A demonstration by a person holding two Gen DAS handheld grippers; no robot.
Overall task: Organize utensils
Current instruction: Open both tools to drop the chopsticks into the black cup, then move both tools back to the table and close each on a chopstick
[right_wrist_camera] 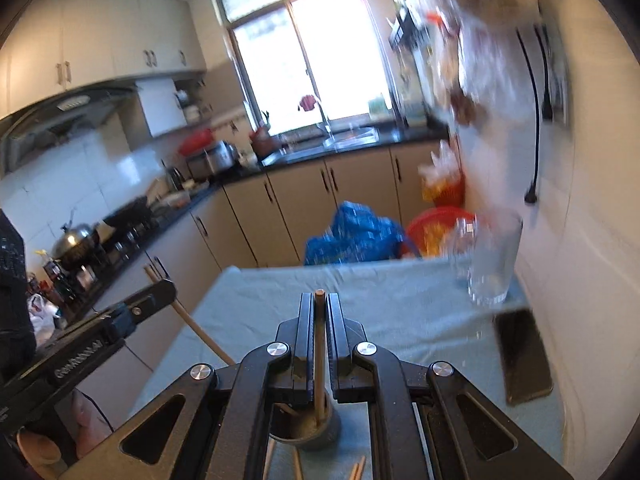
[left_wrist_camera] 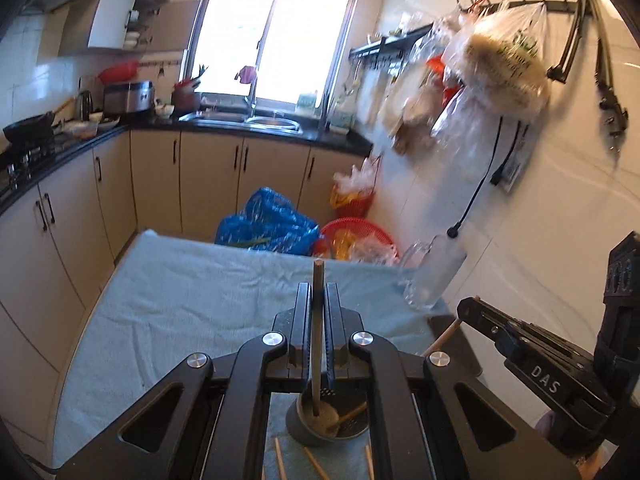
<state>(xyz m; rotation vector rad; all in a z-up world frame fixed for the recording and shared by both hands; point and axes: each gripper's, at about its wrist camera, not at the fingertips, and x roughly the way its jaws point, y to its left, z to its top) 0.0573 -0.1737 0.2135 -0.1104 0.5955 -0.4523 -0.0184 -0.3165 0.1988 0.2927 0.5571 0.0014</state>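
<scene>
My left gripper (left_wrist_camera: 319,286) is shut on a wooden chopstick (left_wrist_camera: 317,336) held upright, its lower end inside a grey round holder (left_wrist_camera: 304,426) on the blue-grey cloth. My right gripper (right_wrist_camera: 319,296) is shut on another wooden chopstick (right_wrist_camera: 319,356) that also stands in the grey holder (right_wrist_camera: 320,434). Another chopstick (left_wrist_camera: 348,416) leans inside the holder. Several loose chopsticks (left_wrist_camera: 316,464) lie on the cloth in front of it and show in the right wrist view (right_wrist_camera: 298,466) too. Each gripper shows in the other's view, the right one (left_wrist_camera: 520,344) and the left one (right_wrist_camera: 120,312).
The cloth-covered table (left_wrist_camera: 180,300) has a clear glass mug (left_wrist_camera: 434,272) at its far right corner and a dark phone (right_wrist_camera: 522,356) by the wall. Blue bag (left_wrist_camera: 272,220) and red baskets (left_wrist_camera: 360,236) stand on the floor beyond. Counters run along the left.
</scene>
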